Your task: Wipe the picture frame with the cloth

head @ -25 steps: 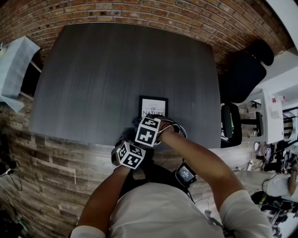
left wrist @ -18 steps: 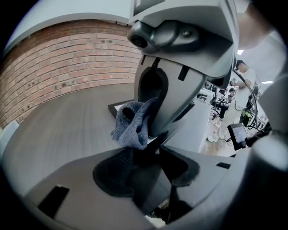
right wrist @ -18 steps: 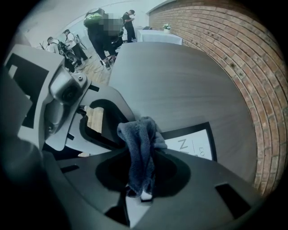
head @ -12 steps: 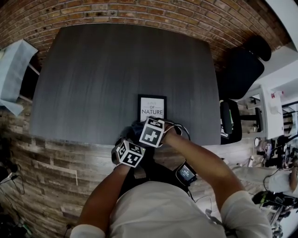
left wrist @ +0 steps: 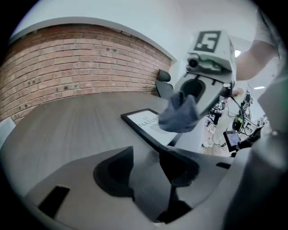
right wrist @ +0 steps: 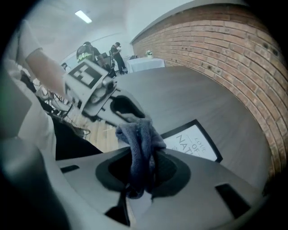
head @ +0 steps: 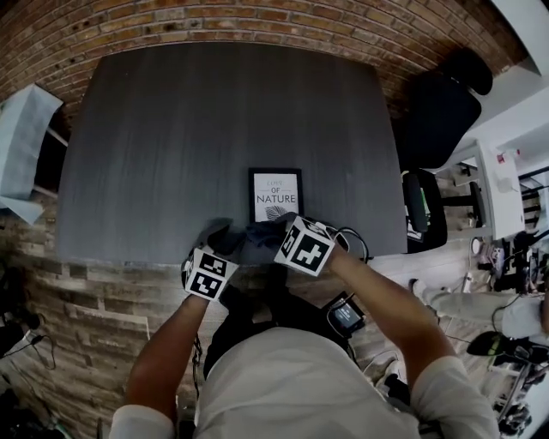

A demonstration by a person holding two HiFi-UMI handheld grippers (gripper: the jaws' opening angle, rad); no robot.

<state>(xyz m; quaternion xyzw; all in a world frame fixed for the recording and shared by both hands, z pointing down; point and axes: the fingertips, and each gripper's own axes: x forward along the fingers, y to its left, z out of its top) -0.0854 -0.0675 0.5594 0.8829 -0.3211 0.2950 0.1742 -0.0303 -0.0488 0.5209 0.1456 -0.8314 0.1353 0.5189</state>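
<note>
The right gripper [right wrist: 140, 168] is clamped on the grey cloth [right wrist: 137, 134], which hangs just over the near end of the picture frame [head: 275, 195] lying flat on the dark table [head: 171, 129], while the left gripper [left wrist: 146, 170] nearby has its jaws apart and empty.

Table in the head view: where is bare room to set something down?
Bare table left, right and beyond the picture frame, up to the brick wall. Crowded: near edge, with cloth, left hand-held gripper, right hand-held gripper.
</note>
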